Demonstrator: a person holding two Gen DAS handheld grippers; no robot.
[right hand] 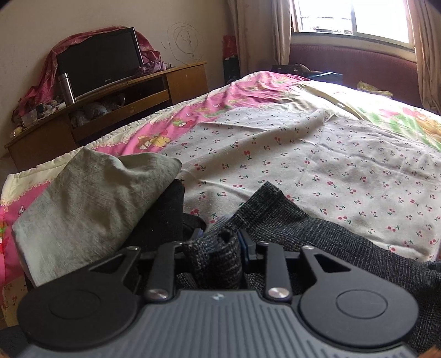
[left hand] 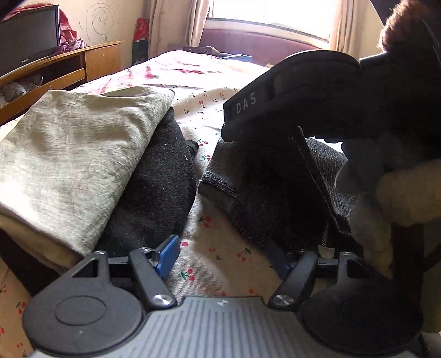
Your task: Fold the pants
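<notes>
Sunny light comes through the window (left hand: 271, 16) at the far end of the bed (left hand: 209, 82), as the left wrist camera sees it. The bed has a sheet with little red cherries. The left gripper (left hand: 228, 256) sits low over the sheet with its jaws wide apart. One blue pad (left hand: 168, 254) shows on its left side, and nothing sits between the jaws. The dark grey pants (left hand: 275, 192) lie bunched on the bed, just past the right jaw and touching it. The right gripper (left hand: 292, 93), black with white letters, hangs over the pants. A folded tan cloth (left hand: 74, 159) lies on the bed left of the pants, and it rests on top of a black cloth (left hand: 160, 181). A brown TV stand (left hand: 69, 68) sits beside the bed, far to the left.

Now the right wrist camera. The bed (right hand: 330, 154) fills most of the view, with the window (right hand: 350, 16) behind it. The right gripper (right hand: 220, 247) has its jaws squeezed on a thick fold of the pants (right hand: 317, 236). The rest of the pants spreads over the bed to the right of the gripper. The tan cloth (right hand: 82, 203) and the black cloth (right hand: 165, 220) lie on the bed to the left of the pants. The TV stand (right hand: 115, 99) holds a black TV (right hand: 99, 60) and a silver bottle (right hand: 66, 88), past the left side of the bed.
</notes>
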